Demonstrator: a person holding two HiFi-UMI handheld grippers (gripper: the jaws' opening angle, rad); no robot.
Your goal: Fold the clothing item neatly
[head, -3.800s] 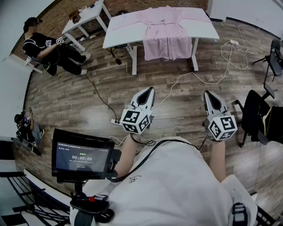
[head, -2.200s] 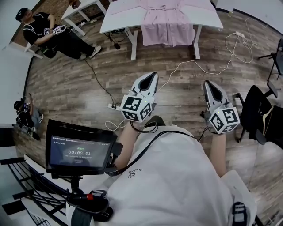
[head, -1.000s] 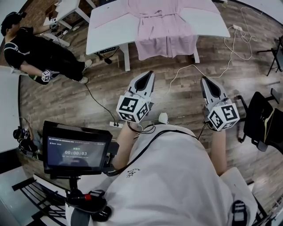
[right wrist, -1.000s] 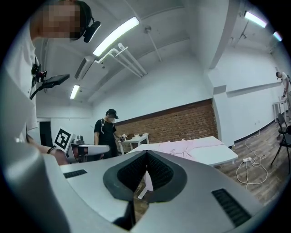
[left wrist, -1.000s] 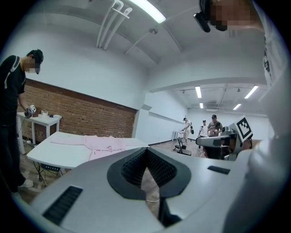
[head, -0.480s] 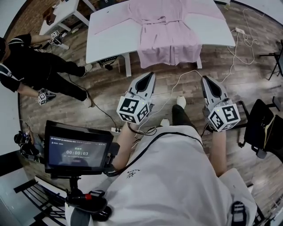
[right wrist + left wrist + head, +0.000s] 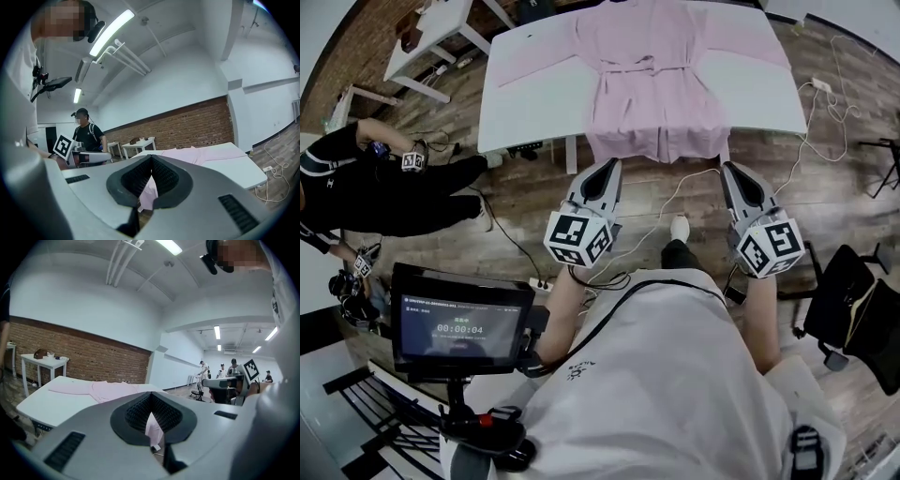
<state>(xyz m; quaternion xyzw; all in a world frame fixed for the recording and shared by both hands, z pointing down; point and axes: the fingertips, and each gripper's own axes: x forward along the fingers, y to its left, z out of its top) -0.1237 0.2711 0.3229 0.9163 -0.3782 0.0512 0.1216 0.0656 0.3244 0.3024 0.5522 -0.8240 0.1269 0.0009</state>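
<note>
Two closed, empty tongs: left gripper (image 7: 609, 170), right gripper (image 7: 730, 172); both clear of pink robe (image 7: 652, 86) on white table (image 7: 523, 98).

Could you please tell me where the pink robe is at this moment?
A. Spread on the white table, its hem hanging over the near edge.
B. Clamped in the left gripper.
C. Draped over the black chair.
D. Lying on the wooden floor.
A: the pink robe lies spread on the white table, hem over the near edge; the left gripper and right gripper are shut, empty, short of it.
</note>
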